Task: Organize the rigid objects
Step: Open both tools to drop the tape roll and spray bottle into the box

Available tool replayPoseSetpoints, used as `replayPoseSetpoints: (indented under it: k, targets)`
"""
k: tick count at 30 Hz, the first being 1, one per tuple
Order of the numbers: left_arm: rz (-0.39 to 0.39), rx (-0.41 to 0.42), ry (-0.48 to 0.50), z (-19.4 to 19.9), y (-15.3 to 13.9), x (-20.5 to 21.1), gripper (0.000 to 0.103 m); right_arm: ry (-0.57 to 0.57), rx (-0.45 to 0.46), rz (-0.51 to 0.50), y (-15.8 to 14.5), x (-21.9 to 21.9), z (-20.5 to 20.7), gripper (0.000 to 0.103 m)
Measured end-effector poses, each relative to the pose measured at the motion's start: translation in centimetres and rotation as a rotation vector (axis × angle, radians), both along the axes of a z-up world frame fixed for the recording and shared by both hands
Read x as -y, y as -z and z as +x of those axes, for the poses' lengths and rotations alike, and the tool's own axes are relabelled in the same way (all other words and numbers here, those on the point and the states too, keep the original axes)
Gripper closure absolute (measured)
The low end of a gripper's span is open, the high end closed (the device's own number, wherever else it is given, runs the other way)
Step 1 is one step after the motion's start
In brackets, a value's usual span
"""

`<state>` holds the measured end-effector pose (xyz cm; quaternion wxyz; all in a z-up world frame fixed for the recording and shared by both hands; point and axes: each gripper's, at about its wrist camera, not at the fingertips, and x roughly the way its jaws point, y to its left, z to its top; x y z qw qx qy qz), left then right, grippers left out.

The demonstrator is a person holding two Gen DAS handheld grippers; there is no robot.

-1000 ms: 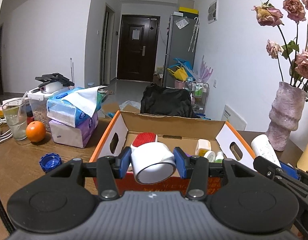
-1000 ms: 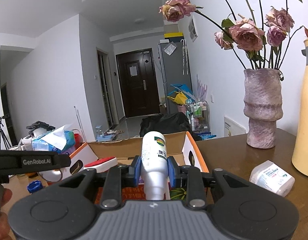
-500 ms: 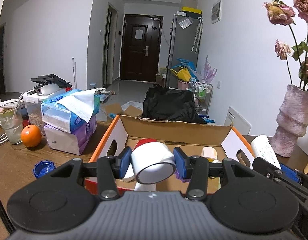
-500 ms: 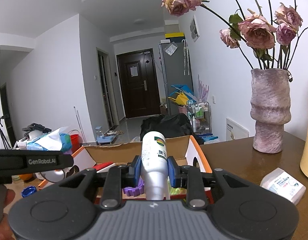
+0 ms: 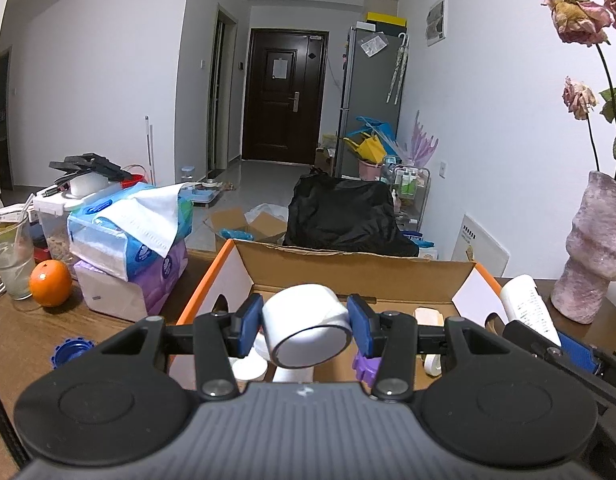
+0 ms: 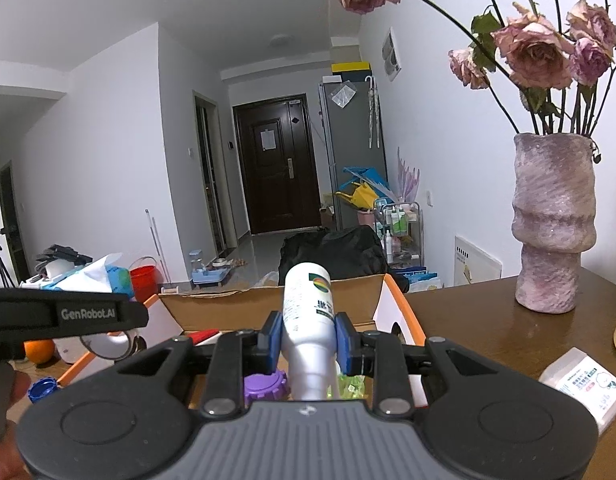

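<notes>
The left gripper (image 5: 306,330) is clamping a white tape roll (image 5: 308,330) and the right gripper (image 6: 308,338) is squeezing a white bottle (image 6: 308,320), both hanging over the open cardboard box (image 5: 355,268). Likely the drop-in step; next, each must lower into free space among the box's small items before letting go.

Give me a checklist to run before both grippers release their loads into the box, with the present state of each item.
1. Left gripper clamped on the tape roll: ok, both pads press its sides.
2. Right gripper clamped on the white bottle: ok.
3. Tape roll over the open box: ok, the box interior shows under it.
4. Bottle over the box: ok, the purple cap in the box lies just below.
5. Free floor space under each load: cannot tell, the grippers hide much of the box bottom.
6. Grippers clear of each other: ok, apart in both views.
</notes>
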<state>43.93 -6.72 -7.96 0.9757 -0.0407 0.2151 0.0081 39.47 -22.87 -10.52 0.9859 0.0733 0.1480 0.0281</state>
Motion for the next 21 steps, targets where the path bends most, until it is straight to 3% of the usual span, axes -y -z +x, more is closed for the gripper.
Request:
replayPoseSetpoints:
  k: [21]
  targets:
    - [0.014,-0.020,-0.031,4.5,0.8,0.0,0.055,0.005,-0.026,-0.017,0.7,-0.4,4.3,0.076]
